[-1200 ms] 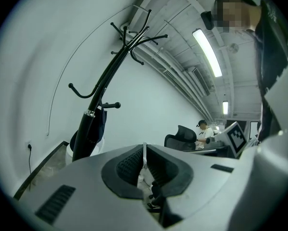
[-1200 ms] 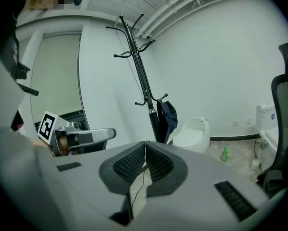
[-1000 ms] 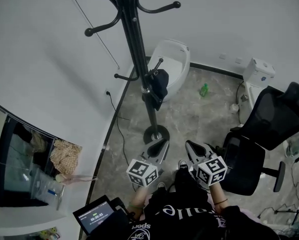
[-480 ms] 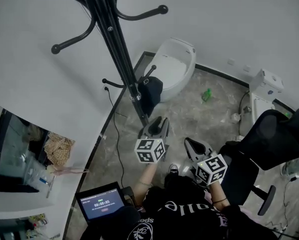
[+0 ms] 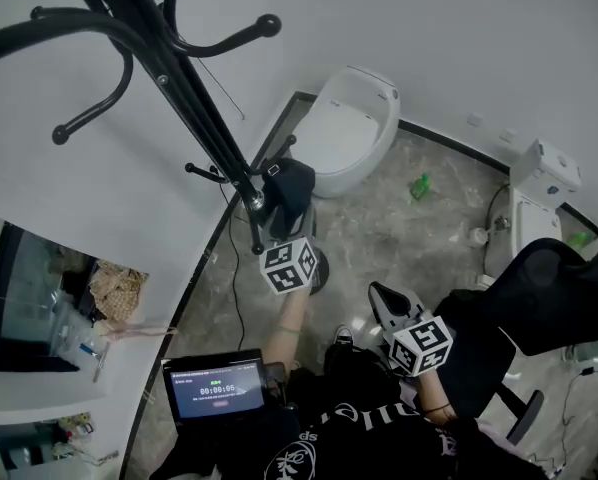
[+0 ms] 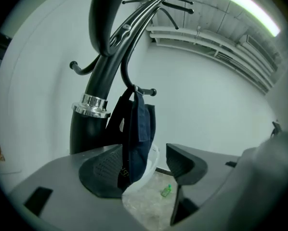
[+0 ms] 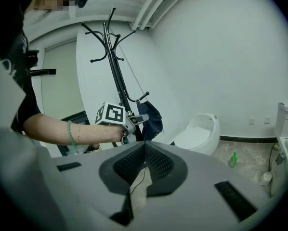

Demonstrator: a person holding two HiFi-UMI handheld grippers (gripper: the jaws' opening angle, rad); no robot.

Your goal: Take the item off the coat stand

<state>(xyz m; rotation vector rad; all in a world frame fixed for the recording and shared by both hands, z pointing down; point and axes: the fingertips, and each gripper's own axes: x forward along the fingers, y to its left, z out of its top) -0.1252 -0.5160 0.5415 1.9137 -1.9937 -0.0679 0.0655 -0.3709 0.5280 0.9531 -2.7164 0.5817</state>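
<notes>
The coat stand [image 5: 194,118] runs off the head view's top edge, its base largely hidden behind the marker cube [image 5: 289,266] of the left tongs [image 6: 146,162]. Print on the dark hanging item [image 6: 134,134] and the tablet screen [image 5: 212,388] is too small to read.

White walls [image 5: 459,28], grey marble floor [image 5: 379,238]
White toilet [image 5: 354,128] by wall, 2nd white fixture [image 5: 541,190] at rt, black office chair [image 5: 549,298] nr it, green bottle [image 5: 420,183] btwn, strip light [image 6: 247,8] overhead.
</notes>
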